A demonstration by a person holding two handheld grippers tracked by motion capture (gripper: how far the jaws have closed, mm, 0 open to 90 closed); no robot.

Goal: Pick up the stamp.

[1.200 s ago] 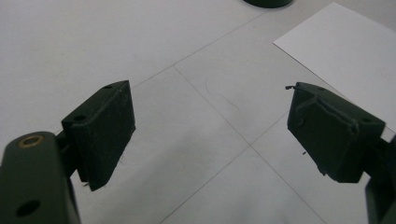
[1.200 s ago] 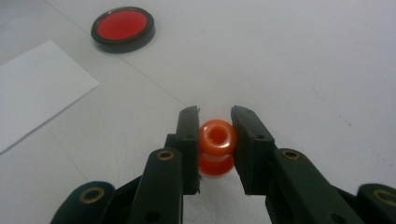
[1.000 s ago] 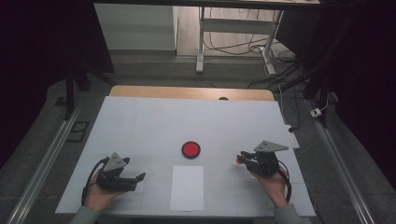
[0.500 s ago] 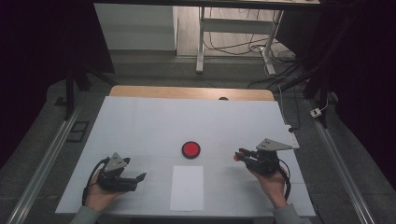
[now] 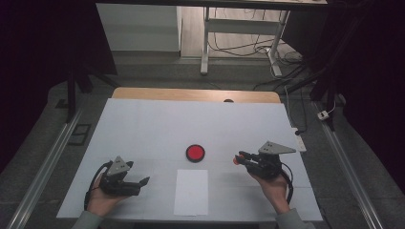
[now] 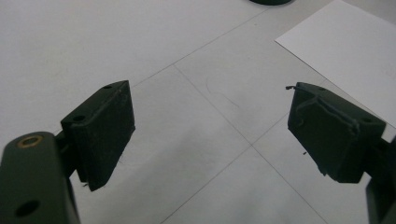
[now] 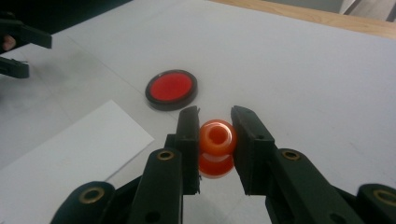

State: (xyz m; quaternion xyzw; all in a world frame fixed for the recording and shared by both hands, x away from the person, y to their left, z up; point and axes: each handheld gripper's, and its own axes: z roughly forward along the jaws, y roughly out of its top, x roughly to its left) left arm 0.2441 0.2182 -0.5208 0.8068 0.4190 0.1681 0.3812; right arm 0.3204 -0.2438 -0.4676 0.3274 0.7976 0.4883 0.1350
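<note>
A small orange spool-shaped piece (image 7: 215,138) with a hole in its top sits between the jaws of my right gripper (image 7: 215,122), which is shut on it. In the high view this gripper (image 5: 240,157) is at the right of the white table, its tips pointing left, with the orange piece (image 5: 235,161) at them. A red disc with a black rim (image 5: 195,152) (image 7: 171,88) lies flat just left of the tips. My left gripper (image 5: 143,181) (image 6: 210,123) rests at the left front, open and holding nothing, jaws wide apart over bare table.
A white paper sheet (image 5: 191,192) (image 7: 70,158) (image 6: 345,51) lies at the front middle between the two hands. The white tabletop (image 5: 191,119) stretches bare behind the disc to a wooden strip (image 5: 196,94) at its far edge. Cables and table legs lie beyond.
My right gripper has edged a little to the left, closer to the red disc. The left gripper has hardly moved.
</note>
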